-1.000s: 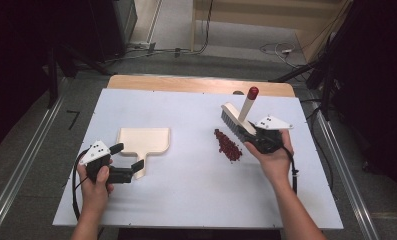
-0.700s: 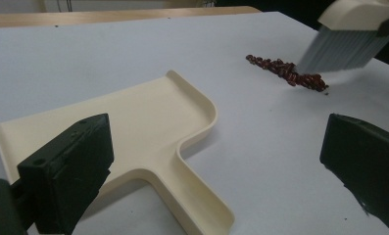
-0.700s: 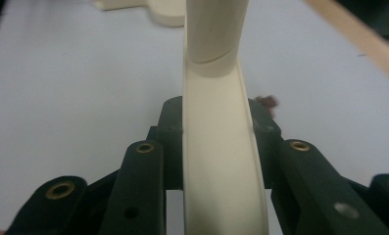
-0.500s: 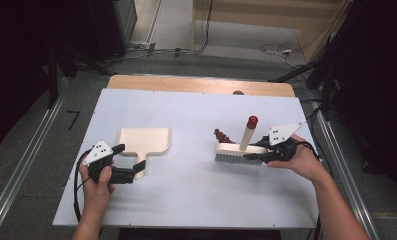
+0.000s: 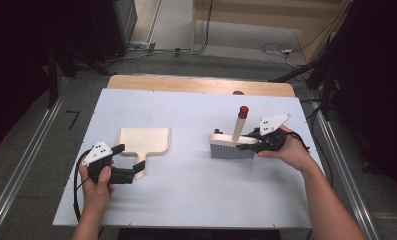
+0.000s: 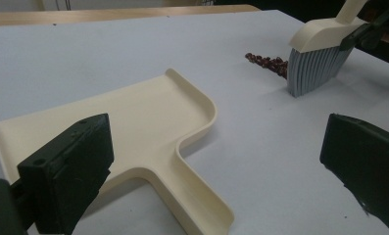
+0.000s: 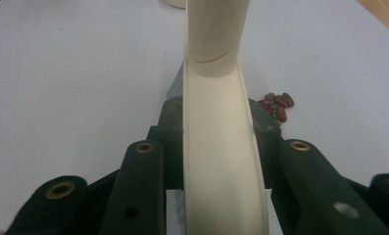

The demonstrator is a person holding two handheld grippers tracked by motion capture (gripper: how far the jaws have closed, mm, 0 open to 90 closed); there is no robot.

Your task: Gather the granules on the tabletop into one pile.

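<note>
A cream dustpan (image 5: 144,140) lies flat on the white table (image 5: 186,200), left of centre. Its handle (image 6: 202,205) runs between the jaws of my left gripper (image 5: 128,159), which stands open with the pads off it. My right gripper (image 5: 251,145) is shut on the cream brush (image 5: 231,145) at the base of its red-tipped handle (image 5: 241,122). The grey bristles (image 6: 312,68) rest on the table. A small pile of dark red beans (image 6: 268,62) lies just beyond the brush, mostly hidden by it in the high view.
A wooden strip (image 5: 201,85) borders the table's far edge. Metal rails (image 5: 21,170) run along both sides of the table. Cables lie on the floor (image 5: 276,50) behind it. Bare table separates the dustpan from the brush.
My right hand has carried the brush from the far side of the beans over to their near side and lowered it, bristles down, onto the table. The left gripper has stayed put.
</note>
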